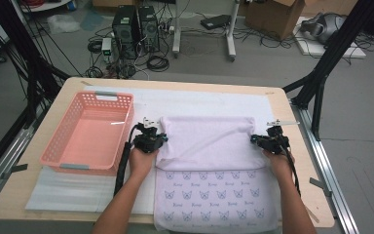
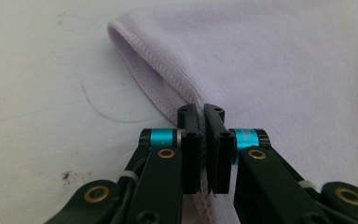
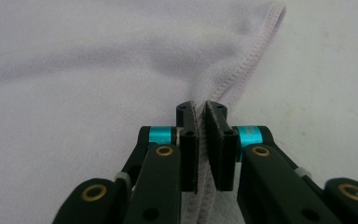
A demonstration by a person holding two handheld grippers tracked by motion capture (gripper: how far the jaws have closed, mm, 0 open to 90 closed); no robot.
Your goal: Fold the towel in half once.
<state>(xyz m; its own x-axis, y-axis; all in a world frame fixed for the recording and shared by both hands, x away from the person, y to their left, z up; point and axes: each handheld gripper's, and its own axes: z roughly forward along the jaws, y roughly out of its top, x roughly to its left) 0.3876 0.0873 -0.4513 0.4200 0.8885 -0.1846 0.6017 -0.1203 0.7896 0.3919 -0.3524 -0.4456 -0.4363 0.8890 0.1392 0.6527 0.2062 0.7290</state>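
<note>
A pink basket (image 1: 90,131) blocks the bench just left of the left tongs (image 1: 152,136); right of the right tongs (image 1: 269,139) lies open bench (image 1: 299,161).

Evenly lit from overhead, soft and diffuse, with only faint shadows and a slight sheen on the pink basket (image 1: 88,129). Somewhat low in resolution and soft from the high view. Blurred at the nearest jaw parts in both gripper views, sharper along the towel (image 2: 270,60) hem.

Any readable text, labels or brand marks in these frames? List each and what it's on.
Lilac printed towel: a short word sits under each small animal-head motif on its near half, too small and blurred to read.
Pink plastic lattice basket: no text visible.
Left gripper and right gripper: no markings visible.
Nothing else legible.
</note>
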